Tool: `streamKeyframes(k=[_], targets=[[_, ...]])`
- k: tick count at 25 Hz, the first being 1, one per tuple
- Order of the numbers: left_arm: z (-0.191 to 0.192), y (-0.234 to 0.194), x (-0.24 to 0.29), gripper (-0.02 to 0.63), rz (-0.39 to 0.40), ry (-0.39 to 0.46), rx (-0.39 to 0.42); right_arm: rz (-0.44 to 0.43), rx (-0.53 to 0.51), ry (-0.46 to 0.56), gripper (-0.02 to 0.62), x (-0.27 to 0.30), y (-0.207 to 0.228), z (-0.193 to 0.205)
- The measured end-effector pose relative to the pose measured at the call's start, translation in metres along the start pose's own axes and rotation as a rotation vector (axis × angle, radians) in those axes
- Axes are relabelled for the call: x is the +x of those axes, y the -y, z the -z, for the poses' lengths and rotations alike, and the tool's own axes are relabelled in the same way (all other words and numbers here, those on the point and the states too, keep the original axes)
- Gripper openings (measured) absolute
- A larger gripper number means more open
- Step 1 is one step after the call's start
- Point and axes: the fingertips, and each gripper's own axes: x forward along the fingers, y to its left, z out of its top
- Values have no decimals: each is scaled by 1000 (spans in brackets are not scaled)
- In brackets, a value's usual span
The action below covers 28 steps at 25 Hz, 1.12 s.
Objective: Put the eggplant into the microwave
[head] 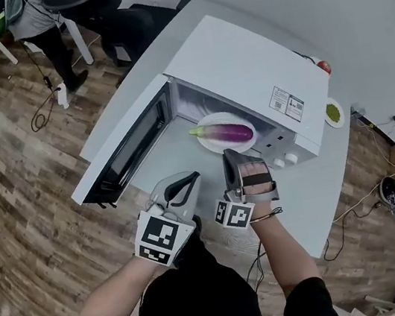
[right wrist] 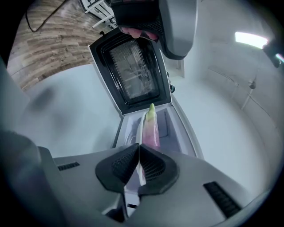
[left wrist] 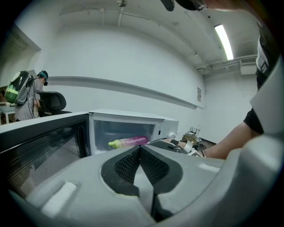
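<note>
At the left of the head view, the microwave's white door with its dark window (head: 125, 155) stands swung wide. The grey left gripper (head: 185, 181) hangs near the door's free edge, its jaws pressed together on nothing. A careless sideways move of that hand could knock the door and swing it toward the opening, into the plate's path.

Toward the middle, the grey right gripper (head: 231, 157) has its jaws pinching the near rim of the round white plate (head: 213, 118). The right gripper view shows the thin white edge caught between the pads. The long purple eggplant with a pale green stem end (head: 225, 134) lies loose across that plate. The plate is at the mouth of the boxy white microwave (head: 242, 70), partly under its roof (whether it already rests on the cavity floor I cannot tell).

The main risk, as I judge it, is the hold itself. Only one edge is pinched, and the weight of plate and eggplant hangs beyond the jaws, so the plate could droop or twist between the pads. The eggplant is round and unrestrained, and it would then likely roll off into the cavity or back onto the white table (head: 322, 184). A push made too low could catch the plate's far rim on the sill, and the sudden stop would send the eggplant sliding. Letting go before the plate lies flat would drop it.
</note>
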Motion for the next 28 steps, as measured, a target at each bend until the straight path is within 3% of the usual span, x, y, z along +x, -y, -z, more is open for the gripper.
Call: streamKeyframes(k=[23, 28], targets=[[24, -40, 47, 9, -24, -46, -45, -60, 55, -84, 22, 90, -29, 28], [25, -46, 56, 9, -26, -55, -47, -131, 50, -124, 26, 104, -40, 33]])
